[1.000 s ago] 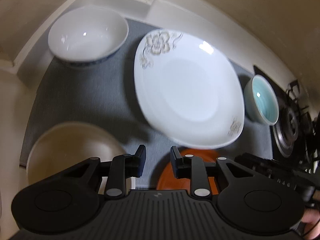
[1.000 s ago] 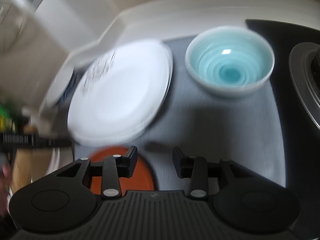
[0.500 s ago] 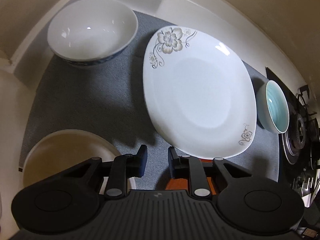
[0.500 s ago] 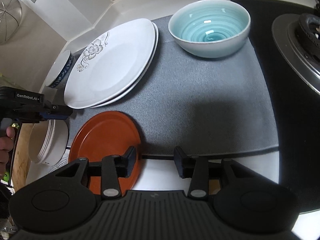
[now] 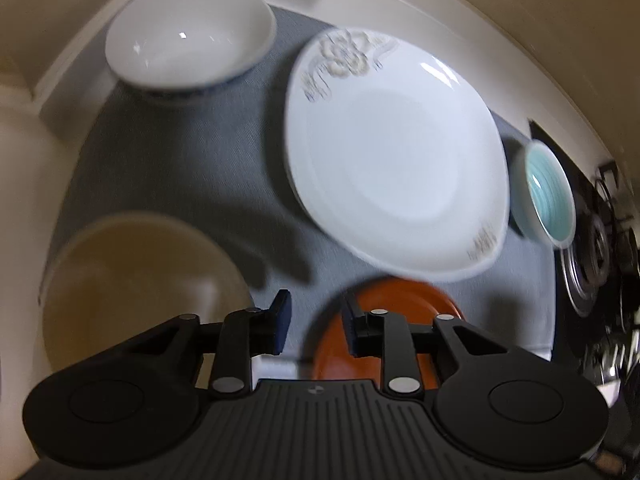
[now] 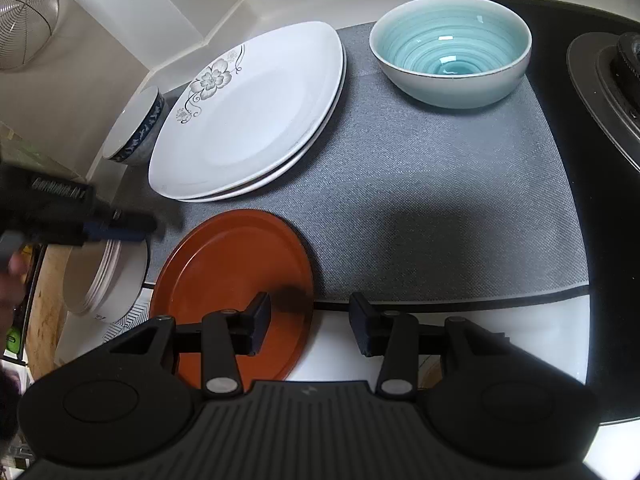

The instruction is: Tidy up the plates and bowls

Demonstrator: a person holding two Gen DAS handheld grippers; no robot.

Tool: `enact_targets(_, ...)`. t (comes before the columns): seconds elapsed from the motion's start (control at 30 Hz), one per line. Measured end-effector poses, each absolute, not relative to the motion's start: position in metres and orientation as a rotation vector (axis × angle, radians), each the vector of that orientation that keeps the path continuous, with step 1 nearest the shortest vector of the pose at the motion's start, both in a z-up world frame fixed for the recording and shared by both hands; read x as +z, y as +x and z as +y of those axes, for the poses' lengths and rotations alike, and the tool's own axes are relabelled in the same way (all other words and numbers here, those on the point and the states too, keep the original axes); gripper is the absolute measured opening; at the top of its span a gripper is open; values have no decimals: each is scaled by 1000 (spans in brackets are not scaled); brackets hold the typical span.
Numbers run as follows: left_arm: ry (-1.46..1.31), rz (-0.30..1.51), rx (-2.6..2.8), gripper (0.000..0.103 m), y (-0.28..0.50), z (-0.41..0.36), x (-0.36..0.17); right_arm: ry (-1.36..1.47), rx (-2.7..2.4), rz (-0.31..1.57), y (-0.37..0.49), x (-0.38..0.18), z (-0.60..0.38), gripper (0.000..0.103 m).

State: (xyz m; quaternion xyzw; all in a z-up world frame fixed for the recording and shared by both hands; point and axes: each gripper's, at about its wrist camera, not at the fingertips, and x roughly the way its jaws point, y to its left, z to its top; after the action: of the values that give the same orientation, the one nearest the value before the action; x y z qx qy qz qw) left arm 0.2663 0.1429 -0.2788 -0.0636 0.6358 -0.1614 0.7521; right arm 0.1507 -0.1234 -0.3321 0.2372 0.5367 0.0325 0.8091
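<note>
Both claws are spread wide and hold nothing — the right gripper (image 6: 308, 322) hangs over the orange plate (image 6: 224, 276) at the mat's near edge, probably next to pinch its rim.

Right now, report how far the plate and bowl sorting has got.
Done: two flowered white plates sit stacked. In hand: nothing; the left gripper and right gripper are both open. Left: red plate, teal bowl, blue-patterned bowl sit apart on the grey mat.
</note>
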Motion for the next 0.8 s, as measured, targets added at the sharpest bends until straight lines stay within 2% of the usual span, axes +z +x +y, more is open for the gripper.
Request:
enact_targets(0.03, -140, 1394, -359, 32, 261, 141, -278, 510, 65, 1143, 151, -332, -123, 47)
enact_targets(0.07, -136, 1393, -366, 33, 256, 138, -277, 506, 60, 1142, 151, -332, -122, 39)
enact_targets(0.1, -120, 1388, -379, 33, 252, 135, -275, 492, 56, 1145, 152, -332, -121, 24)
enact_targets(0.17, -85, 1379, -397, 34, 244, 128, -273, 457, 58, 1160, 152, -334, -118, 16)
enact_targets(0.27, -79, 1387, -427, 39, 236, 123, -273, 472, 50, 1159, 147, -335, -123, 11)
enact_targets(0.4, -159, 1462, -461, 51, 231, 124, -283, 467, 24, 1153, 137, -333, -133, 9)
enact_targets(0.57, -152, 1478, -471, 51, 223, 119, -293, 545, -17, 1148, 126, -333, -151, 15)
enact_targets(0.67, -217, 1501, -511, 48, 225, 115, -303, 575, -12, 1146, 120, -335, -154, 19)
enact_targets(0.7, -243, 1517, -516, 42, 227, 115, -309, 575, -14, 1145, 118, -335, -153, 20)
enact_targets(0.73, -255, 1530, -510, 30, 228, 114, -314, 579, -16, 1144, 117, -335, -152, 21)
enact_targets(0.8, -276, 1540, -479, 15, 231, 116, -324, 587, -21, 1137, 116, -335, -151, 22)
